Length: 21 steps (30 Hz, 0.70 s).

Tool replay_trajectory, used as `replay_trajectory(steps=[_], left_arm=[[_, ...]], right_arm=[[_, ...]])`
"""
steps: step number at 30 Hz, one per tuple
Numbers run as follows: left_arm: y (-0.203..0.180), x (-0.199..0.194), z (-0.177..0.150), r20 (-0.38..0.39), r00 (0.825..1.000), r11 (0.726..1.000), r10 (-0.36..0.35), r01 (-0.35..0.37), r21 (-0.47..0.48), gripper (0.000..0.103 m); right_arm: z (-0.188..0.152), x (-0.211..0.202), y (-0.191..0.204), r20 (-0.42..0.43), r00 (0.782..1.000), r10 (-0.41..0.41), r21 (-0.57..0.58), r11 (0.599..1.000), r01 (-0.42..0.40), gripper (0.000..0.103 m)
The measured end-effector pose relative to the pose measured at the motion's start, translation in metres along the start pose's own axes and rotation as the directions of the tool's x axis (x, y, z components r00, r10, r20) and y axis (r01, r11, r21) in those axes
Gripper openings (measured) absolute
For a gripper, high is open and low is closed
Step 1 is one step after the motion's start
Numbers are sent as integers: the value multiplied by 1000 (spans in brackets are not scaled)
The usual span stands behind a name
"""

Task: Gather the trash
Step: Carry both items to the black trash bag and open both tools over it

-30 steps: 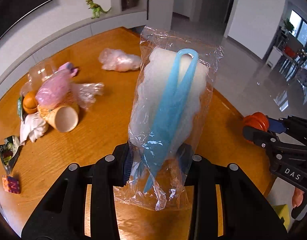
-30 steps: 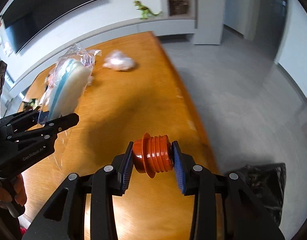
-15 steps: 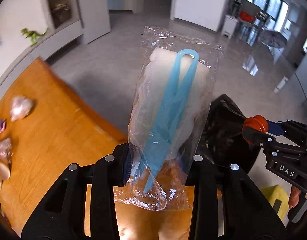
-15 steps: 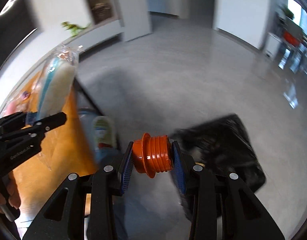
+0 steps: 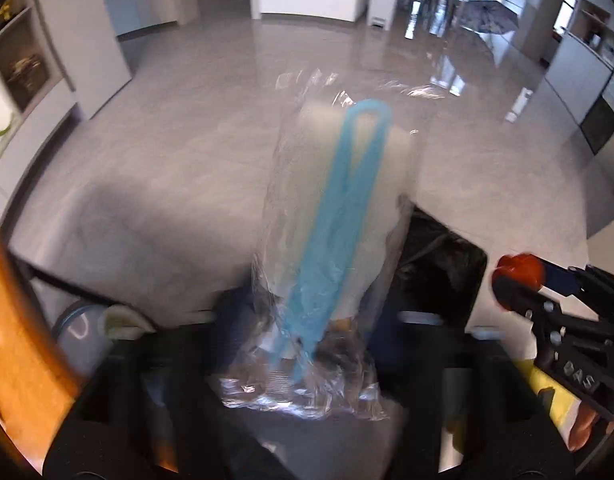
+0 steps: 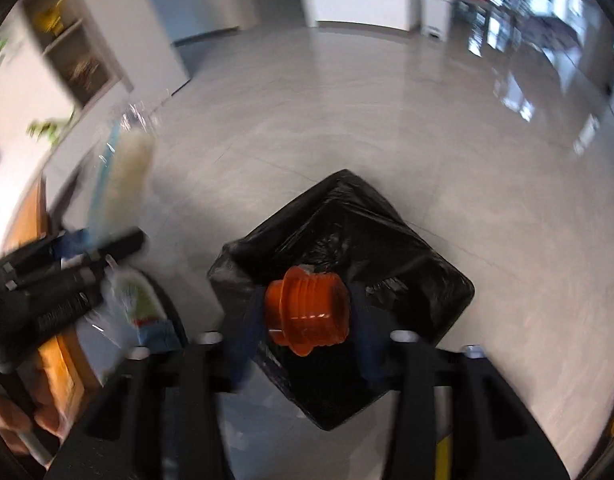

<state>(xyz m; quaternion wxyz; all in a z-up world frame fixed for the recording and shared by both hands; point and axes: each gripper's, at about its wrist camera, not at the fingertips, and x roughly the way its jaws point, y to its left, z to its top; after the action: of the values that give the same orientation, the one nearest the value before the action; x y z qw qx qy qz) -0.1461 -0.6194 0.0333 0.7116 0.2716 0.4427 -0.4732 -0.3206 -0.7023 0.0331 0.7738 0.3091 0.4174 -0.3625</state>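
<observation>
While the person is standing over the grey floor, the left gripper (image 5: pixel 303 320) is pinching the bottom of a clear crinkly plastic bag with a white sponge and a blue plastic loop inside (image 5: pixel 335 224). The bag is sticking up and away from the fingers, high over the floor. The picture is blurry here, so I think the pads are pressed on the plastic, but the edges are hard to see.

The right gripper (image 6: pixel 307 320) is squeezing a small orange ribbed plastic cap (image 6: pixel 307 310) between its two blue pads. The cap is hanging right over a square bin lined with a black plastic bag (image 6: pixel 407 264), which is sitting on the floor. From the left camera, the bin (image 5: pixel 443 268) is peeking out just behind the clear bag, and the orange cap (image 5: pixel 517 274) is showing off to the right.

A bit of the orange wooden table (image 5: pixel 15 344) is showing at the left edge.
</observation>
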Motion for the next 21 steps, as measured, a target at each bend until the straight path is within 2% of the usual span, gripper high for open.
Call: replay_trajectory(steps=[1,3,7,11,16,21], left_arm=[[-5,6,4,-2,1000,1000,7,-7,9,97],[-13,14,10,-7,1000,1000,24,-24,7,97],[-10,17,6,-16,1000,1000,-4,4,-28,97],[-9,22,6,-23,1000,1000,17,-17,-17,97],[-7,14,0,-18,1000,999,11,-12,-44,97],[14,-11,-16,24,999,998,22,-21,-66,97]], right_arm=[[3,-1,-6,15,1000,-10,22,1000,10,76],[6,-1,-16,22,1000,-13,50,999,12,76],[9,-2,-27,31,999,-15,60,998,13,76],[9,-1,-26,30,1000,-4,51,999,3,76],[7,-8,-12,30,999,16,28,999,-17,76],[2,-16,31,36,997,67,-61,996,-64,76]])
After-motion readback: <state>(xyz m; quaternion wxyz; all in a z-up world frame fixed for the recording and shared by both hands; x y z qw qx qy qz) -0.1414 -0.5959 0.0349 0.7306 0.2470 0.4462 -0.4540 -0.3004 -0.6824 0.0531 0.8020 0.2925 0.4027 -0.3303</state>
